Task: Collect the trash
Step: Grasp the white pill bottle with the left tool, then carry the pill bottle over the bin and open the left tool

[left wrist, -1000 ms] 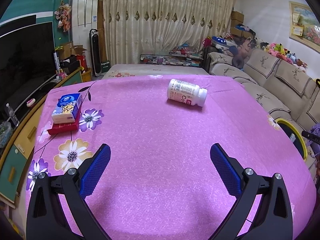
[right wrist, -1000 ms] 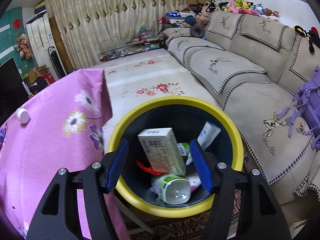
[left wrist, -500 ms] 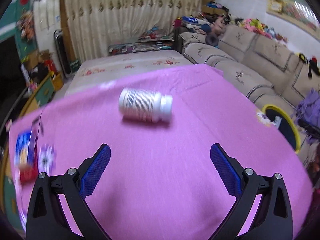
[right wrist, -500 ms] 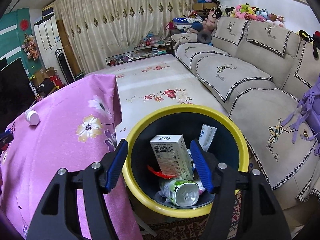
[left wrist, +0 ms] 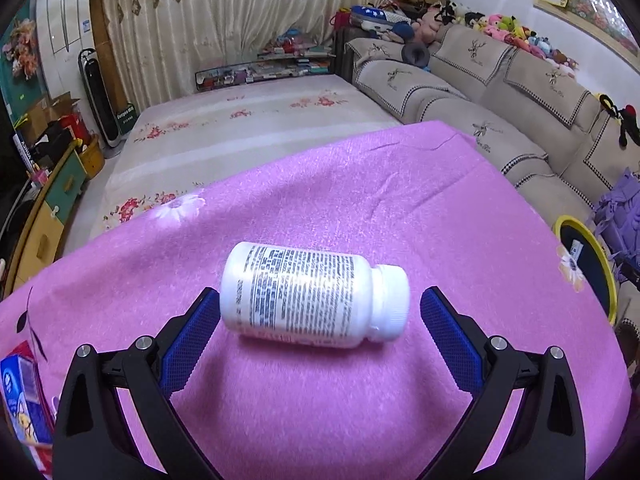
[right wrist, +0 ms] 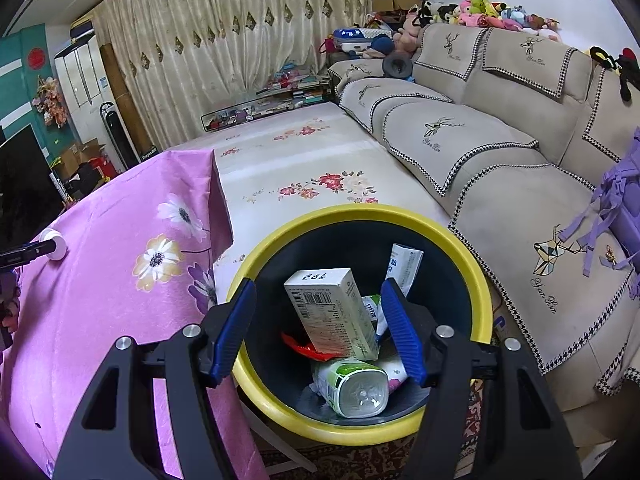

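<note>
A white pill bottle (left wrist: 308,296) with a printed label lies on its side on the pink flowered tablecloth (left wrist: 360,208). My left gripper (left wrist: 320,302) is open and straddles it: the left pad sits at the bottle's base, the right pad stands clear of the cap. My right gripper (right wrist: 318,290) hovers open over the yellow-rimmed black bin (right wrist: 360,213), holding nothing. In the bin lie a white carton (right wrist: 332,312), a green-and-white bottle (right wrist: 352,386) and other packaging. The right wrist view shows the pill bottle's cap (right wrist: 54,244) at far left. The bin's rim (left wrist: 570,222) shows in the left wrist view.
A blue tissue pack (left wrist: 18,396) on a red box lies at the table's left. A beige sofa (right wrist: 500,168) runs along the right, with a purple bag (right wrist: 624,204) on it. A floral mat (left wrist: 248,128) lies beyond the table, and the bin stands beside the table's edge.
My left gripper has travelled forward and swung right across the table until the pill bottle lies between its fingers. The right gripper has stayed open over the bin.
</note>
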`<action>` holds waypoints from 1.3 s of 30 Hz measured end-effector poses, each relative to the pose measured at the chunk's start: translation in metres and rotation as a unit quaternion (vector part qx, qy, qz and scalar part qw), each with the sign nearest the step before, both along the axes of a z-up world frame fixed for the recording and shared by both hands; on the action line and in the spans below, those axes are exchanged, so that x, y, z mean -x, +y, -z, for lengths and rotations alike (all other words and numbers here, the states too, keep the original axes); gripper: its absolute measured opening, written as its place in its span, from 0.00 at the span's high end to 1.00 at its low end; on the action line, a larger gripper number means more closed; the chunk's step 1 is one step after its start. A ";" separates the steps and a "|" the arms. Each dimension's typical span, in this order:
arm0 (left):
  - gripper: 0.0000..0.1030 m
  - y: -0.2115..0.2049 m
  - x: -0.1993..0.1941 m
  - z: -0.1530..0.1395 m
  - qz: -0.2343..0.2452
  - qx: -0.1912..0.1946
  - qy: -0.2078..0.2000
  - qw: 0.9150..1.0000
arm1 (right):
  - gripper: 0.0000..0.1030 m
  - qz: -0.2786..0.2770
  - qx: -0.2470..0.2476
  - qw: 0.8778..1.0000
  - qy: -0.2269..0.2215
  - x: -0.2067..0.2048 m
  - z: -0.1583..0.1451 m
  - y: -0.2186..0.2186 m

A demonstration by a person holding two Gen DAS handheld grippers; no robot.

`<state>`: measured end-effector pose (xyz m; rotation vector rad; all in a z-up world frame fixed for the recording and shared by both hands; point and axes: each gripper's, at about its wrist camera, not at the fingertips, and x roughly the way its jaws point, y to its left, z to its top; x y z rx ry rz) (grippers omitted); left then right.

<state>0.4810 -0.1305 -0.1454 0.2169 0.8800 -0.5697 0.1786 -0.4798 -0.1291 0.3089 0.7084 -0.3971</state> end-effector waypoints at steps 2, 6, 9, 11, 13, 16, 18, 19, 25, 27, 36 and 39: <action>0.05 -0.002 -0.004 0.003 0.003 -0.005 0.002 1.000 | 0.40 -0.002 -0.001 1.000 0.000 -0.001 0.000 0.001; 0.06 -0.005 -0.005 0.007 0.004 -0.017 -0.005 1.000 | 0.40 -0.004 0.001 1.000 -0.001 -0.003 0.000 0.001; 0.17 -0.010 -0.006 0.007 0.004 -0.034 -0.009 0.999 | 0.40 -0.004 0.001 1.000 -0.002 -0.003 0.000 0.001; 0.18 -0.012 -0.006 0.006 0.004 -0.035 -0.009 0.999 | 0.40 -0.004 0.000 1.000 -0.003 -0.003 -0.001 0.000; 0.18 -0.016 -0.002 0.005 0.004 -0.038 -0.006 0.999 | 0.40 -0.005 -0.001 1.000 -0.005 -0.002 -0.002 0.000; 0.18 -0.024 0.011 -0.005 0.009 -0.041 -0.018 0.999 | 0.40 -0.005 -0.001 1.000 -0.011 0.003 -0.005 -0.001; 0.18 -0.033 0.024 -0.018 0.017 -0.041 -0.029 0.999 | 0.40 -0.004 -0.001 1.000 -0.017 0.008 -0.008 -0.002; 0.18 -0.040 0.033 -0.025 0.021 -0.041 -0.036 0.998 | 0.40 -0.003 -0.001 1.000 -0.021 0.012 -0.010 -0.004; 0.18 -0.095 0.087 -0.056 0.050 -0.038 -0.059 0.996 | 0.40 0.007 0.000 0.999 -0.034 0.037 -0.017 -0.017; 0.18 -0.122 0.106 -0.065 0.063 -0.036 -0.065 0.995 | 0.40 0.010 0.004 0.999 -0.035 0.046 -0.018 -0.021; 0.18 -0.256 0.174 -0.065 0.140 -0.015 -0.040 0.989 | 0.40 0.040 0.021 0.998 -0.037 0.093 -0.019 -0.051; 0.18 -0.306 0.197 -0.052 0.166 -0.019 -0.022 0.986 | 0.40 0.056 0.020 0.997 -0.040 0.111 -0.019 -0.067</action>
